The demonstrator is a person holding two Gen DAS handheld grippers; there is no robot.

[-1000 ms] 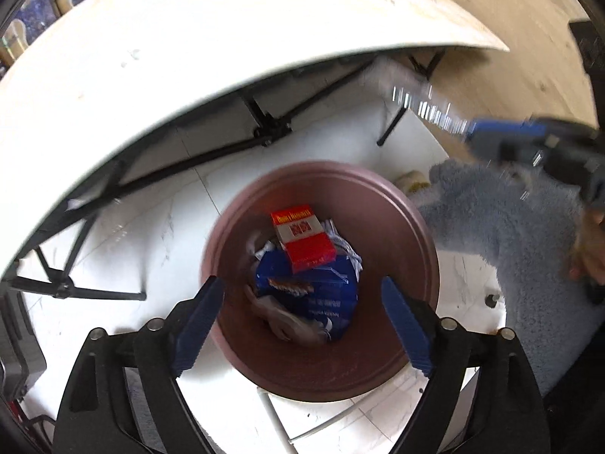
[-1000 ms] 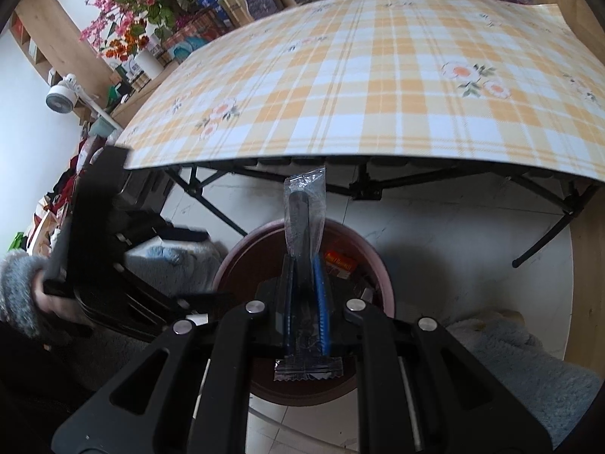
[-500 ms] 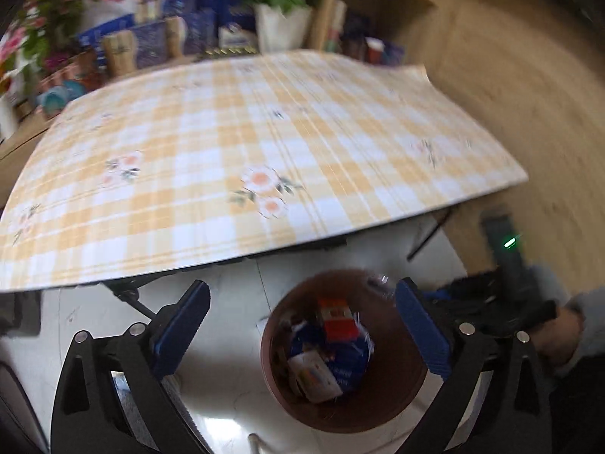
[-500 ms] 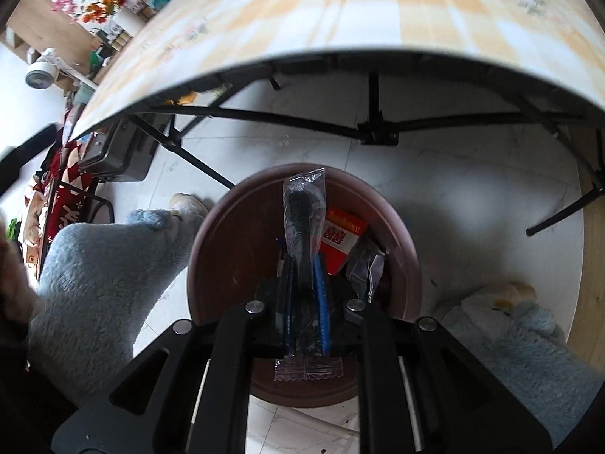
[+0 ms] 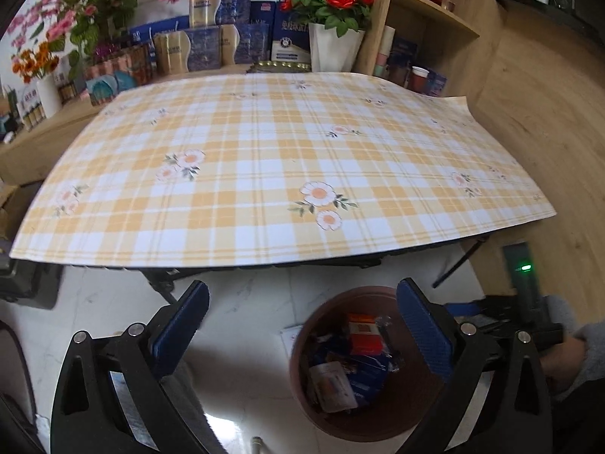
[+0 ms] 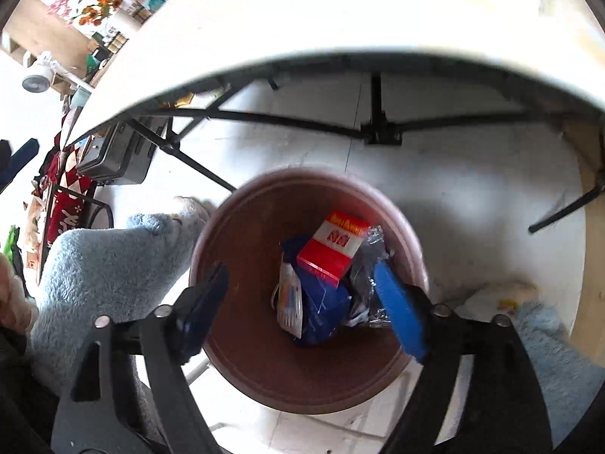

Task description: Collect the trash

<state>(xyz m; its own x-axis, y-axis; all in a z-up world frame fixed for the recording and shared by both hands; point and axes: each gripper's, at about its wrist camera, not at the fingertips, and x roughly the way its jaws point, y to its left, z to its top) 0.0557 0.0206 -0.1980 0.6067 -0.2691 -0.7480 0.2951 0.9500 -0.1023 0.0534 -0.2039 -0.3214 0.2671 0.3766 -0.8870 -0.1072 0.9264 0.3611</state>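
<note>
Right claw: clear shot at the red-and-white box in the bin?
Probably yes. The right claw hangs open directly over the brown bin, and the red-and-white box lies on top of the other trash with nothing covering it.

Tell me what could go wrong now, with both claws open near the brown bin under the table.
1. The right claw hangs open just above the trash bin; lowering it further could bump the rim and tip the bin.
2. The table edge is right overhead, so a fast lift may hit it.
3. The red box lies loose on top of the pile and could get snagged and dragged out.
</note>
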